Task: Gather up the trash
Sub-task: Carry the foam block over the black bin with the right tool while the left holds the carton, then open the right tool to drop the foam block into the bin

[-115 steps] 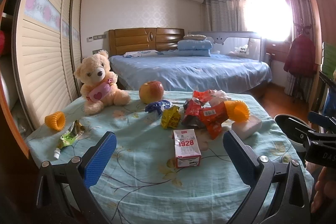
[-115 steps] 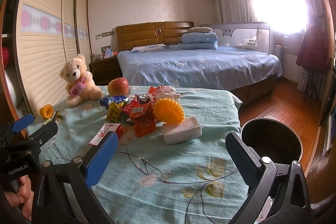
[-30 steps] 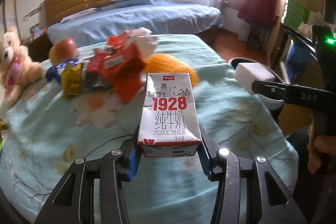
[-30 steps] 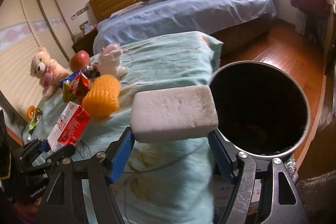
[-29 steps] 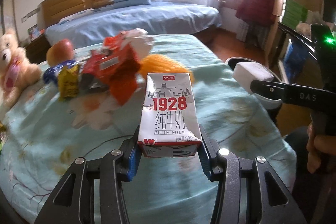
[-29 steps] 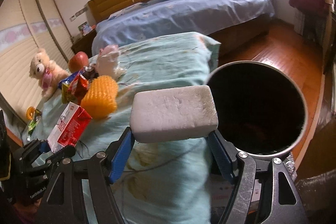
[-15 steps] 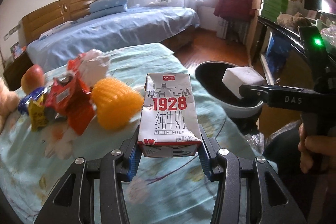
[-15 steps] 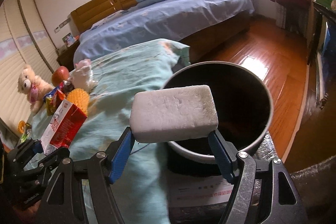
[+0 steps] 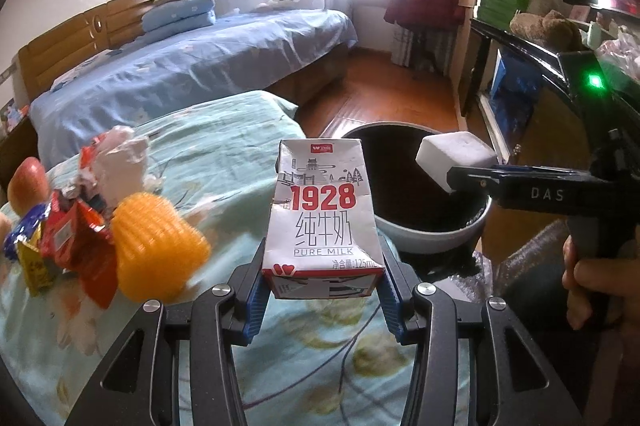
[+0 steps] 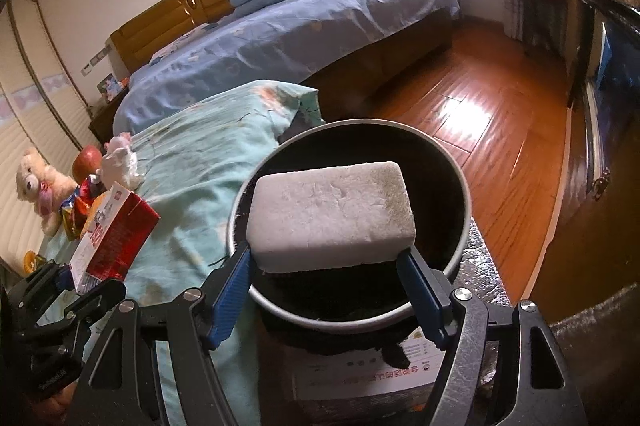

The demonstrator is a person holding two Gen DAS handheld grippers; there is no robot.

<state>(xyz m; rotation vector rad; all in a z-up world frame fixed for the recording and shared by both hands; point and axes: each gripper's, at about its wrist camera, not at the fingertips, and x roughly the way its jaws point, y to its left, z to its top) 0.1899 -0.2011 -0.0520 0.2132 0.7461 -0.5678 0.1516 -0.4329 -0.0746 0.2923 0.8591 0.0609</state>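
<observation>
1. My right gripper [image 10: 326, 282] was clamped across the ends of a white rectangular foam block [image 10: 330, 214], its blue pads spread wide to span it. The block hung over the mouth of the round, dark-lined trash bin with a pale rim [image 10: 466, 202], which stood on the floor just beside the table's corner.
2. My left gripper [image 9: 322, 290] was about half closed on the base of a small red-and-white "1928" milk carton [image 9: 324, 214], held upright above the teal floral tablecloth [image 9: 224, 146], short of the bin.
3. To do the drop well, I judged the block should sit nearer the middle of the opening before I let the pads part, since its near end looked close to the rim; the fisheye view made that hard to be sure of.
4. I thought releasing low would stop light foam bouncing out.
5. The carton should follow only once it was clear of the cloth edge and of my right tool.
6. Red and yellow snack wrappers [image 9: 68, 238] and an orange ribbed plastic cup [image 9: 156, 246] lay on the cloth, yet to be collected.
</observation>
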